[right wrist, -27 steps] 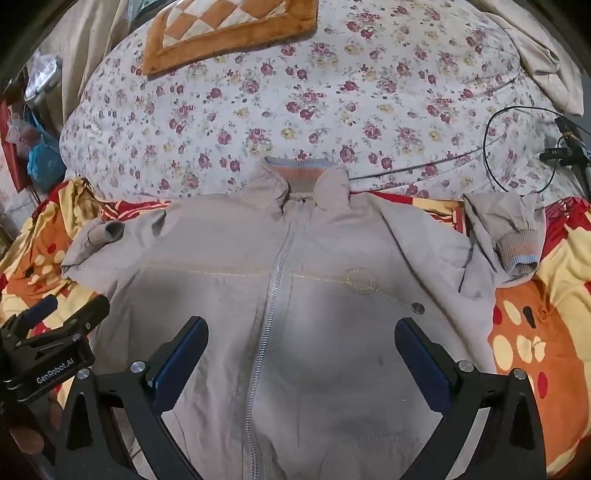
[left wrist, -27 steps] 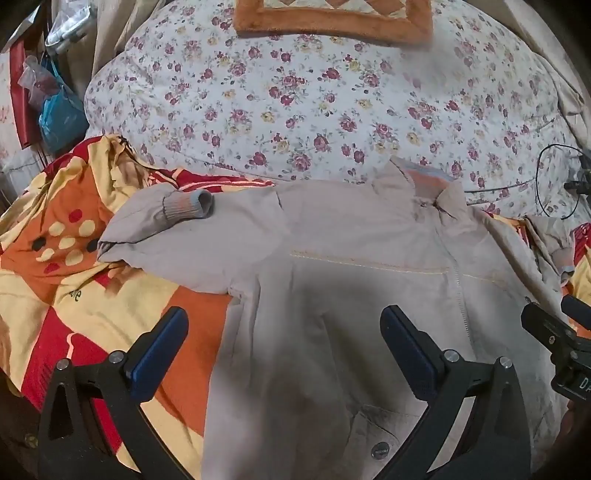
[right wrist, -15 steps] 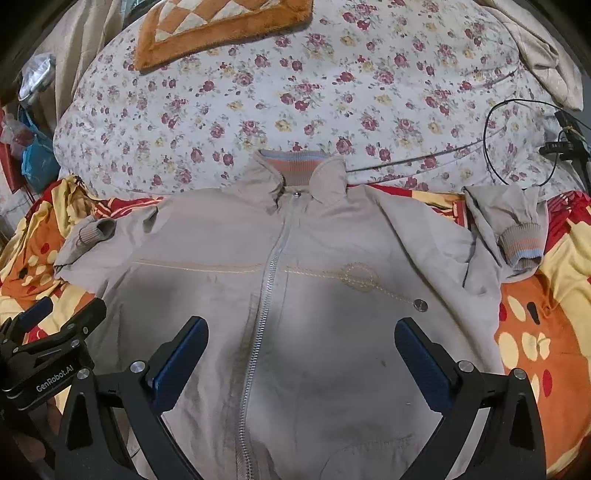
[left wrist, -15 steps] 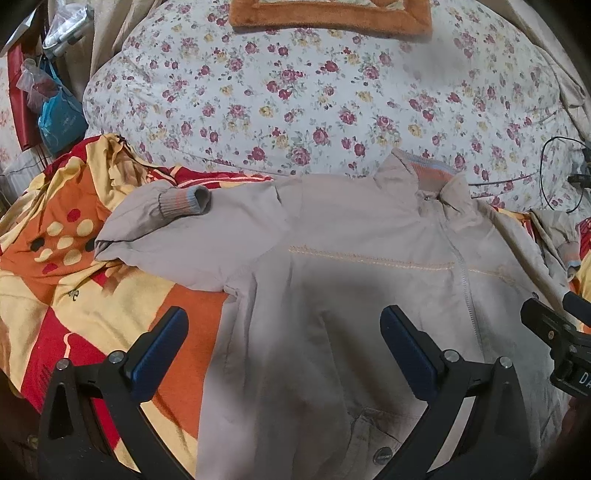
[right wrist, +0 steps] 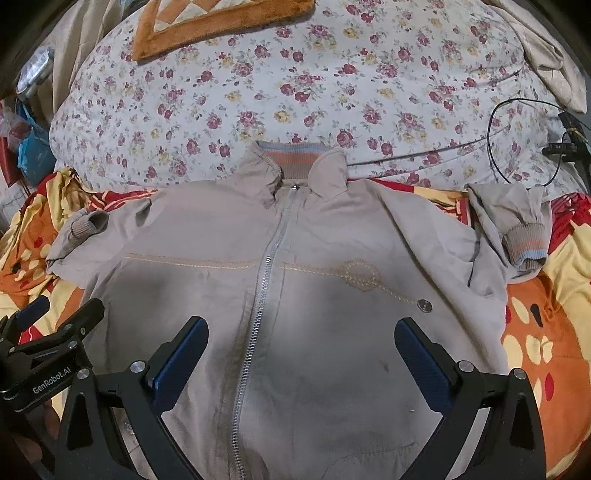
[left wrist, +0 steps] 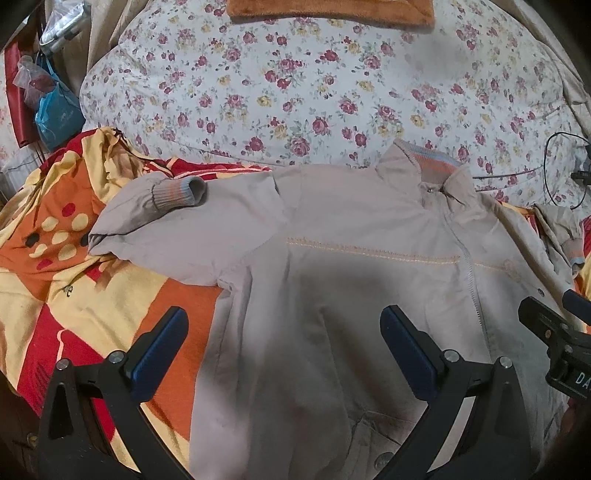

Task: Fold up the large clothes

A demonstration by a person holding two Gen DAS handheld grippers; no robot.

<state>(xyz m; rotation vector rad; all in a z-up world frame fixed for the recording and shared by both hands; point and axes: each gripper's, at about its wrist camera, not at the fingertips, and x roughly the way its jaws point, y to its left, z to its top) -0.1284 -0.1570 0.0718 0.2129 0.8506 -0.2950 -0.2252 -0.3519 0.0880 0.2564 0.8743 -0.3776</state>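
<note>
The work surface is a bed covered by an orange, red and yellow patterned sheet (left wrist: 74, 280). A large floral duvet (right wrist: 295, 81) is bunched across the far side, with an orange-bordered cushion (right wrist: 221, 22) resting on top of it. A black cable (right wrist: 495, 125) loops over the duvet at the far right, and a blue bag (left wrist: 55, 118) sits off the bed at the far left.

The jacket (right wrist: 295, 295), beige and zipped shut, lies face up and flat in the middle of the sheet. Its collar (right wrist: 295, 162) touches the edge of the duvet; its hem runs out of view at the near edge. The left sleeve (left wrist: 166, 218) is bent back on itself, with the ribbed cuff resting near the shoulder. The right sleeve (right wrist: 509, 229) is crumpled beside the body, cuff turned toward the near side.

Task status: the garment appears spread and squared only. No fold of the body is visible. Both sleeves and the body remain to be folded.

Clearances: open sheet is available on both sides of the jacket. The far side is blocked by the duvet. The cable lies close to the right sleeve and may snag.

The left gripper (left wrist: 284, 350) hovers over the jacket's left side, jaws fully spread, holding nothing. The right gripper (right wrist: 301, 356) hovers above the lower chest, jaws equally wide apart and empty.
</note>
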